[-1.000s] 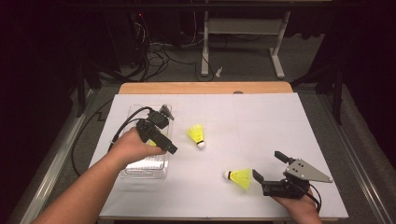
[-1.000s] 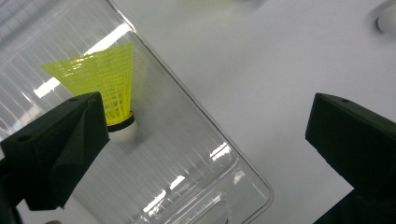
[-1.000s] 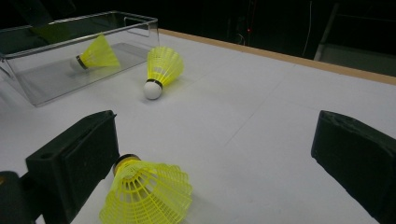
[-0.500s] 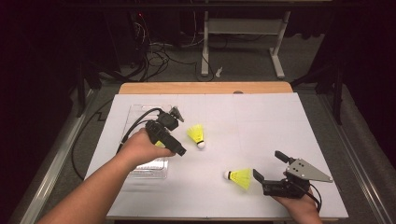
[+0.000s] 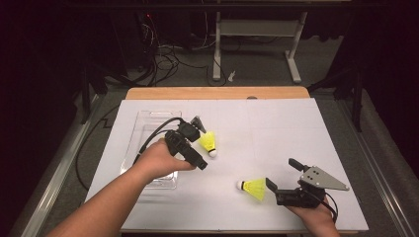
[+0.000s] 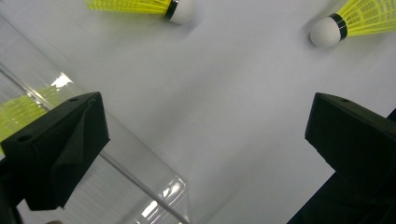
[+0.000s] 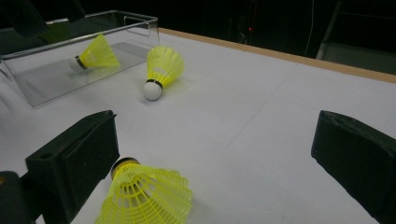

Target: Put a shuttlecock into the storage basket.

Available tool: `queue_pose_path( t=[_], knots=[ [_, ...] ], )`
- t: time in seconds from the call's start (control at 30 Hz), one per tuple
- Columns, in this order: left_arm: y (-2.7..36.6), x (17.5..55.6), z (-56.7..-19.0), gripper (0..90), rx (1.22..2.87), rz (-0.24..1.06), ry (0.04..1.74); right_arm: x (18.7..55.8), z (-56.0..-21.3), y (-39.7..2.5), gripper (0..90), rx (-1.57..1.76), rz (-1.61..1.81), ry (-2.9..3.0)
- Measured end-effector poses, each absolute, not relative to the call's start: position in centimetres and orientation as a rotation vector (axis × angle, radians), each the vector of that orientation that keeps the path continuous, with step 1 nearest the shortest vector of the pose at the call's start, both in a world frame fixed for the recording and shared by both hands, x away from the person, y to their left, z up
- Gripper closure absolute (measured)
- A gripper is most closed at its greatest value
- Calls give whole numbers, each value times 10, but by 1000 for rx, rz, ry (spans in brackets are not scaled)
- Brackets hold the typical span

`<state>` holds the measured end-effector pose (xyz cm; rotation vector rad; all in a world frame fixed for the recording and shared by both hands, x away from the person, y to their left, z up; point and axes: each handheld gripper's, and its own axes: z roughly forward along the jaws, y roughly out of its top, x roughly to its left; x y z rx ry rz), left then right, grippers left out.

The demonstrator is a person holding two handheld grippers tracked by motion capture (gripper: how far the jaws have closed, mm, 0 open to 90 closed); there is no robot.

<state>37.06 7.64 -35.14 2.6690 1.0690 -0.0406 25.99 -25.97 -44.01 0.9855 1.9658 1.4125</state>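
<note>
My left gripper (image 5: 197,143) hangs wide open and empty beside the mid-tabletop shuttlecock (image 5: 208,142), so I may nudge it rolling away; the right gripper (image 5: 282,178), equally open, idles near the front edge.

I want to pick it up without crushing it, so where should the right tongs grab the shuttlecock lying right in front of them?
Grip the shuttlecock at its white cork, which points left. It lies on its side with the skirt toward the open right tongs, so come from above, straddling the cork.
</note>
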Motion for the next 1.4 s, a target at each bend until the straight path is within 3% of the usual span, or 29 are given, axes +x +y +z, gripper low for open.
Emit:
queue_pose_path(
  t=[0.7, 1.4],
  knots=[
    [47, 365, -361, 8, 2664, -82, 966, 260, -441, -264, 12, 1005, 1411, 1953],
    [14, 347, -384, 9, 2703, -148, 749, 261, -439, -266, 12, 1003, 1414, 1956]
  ],
)
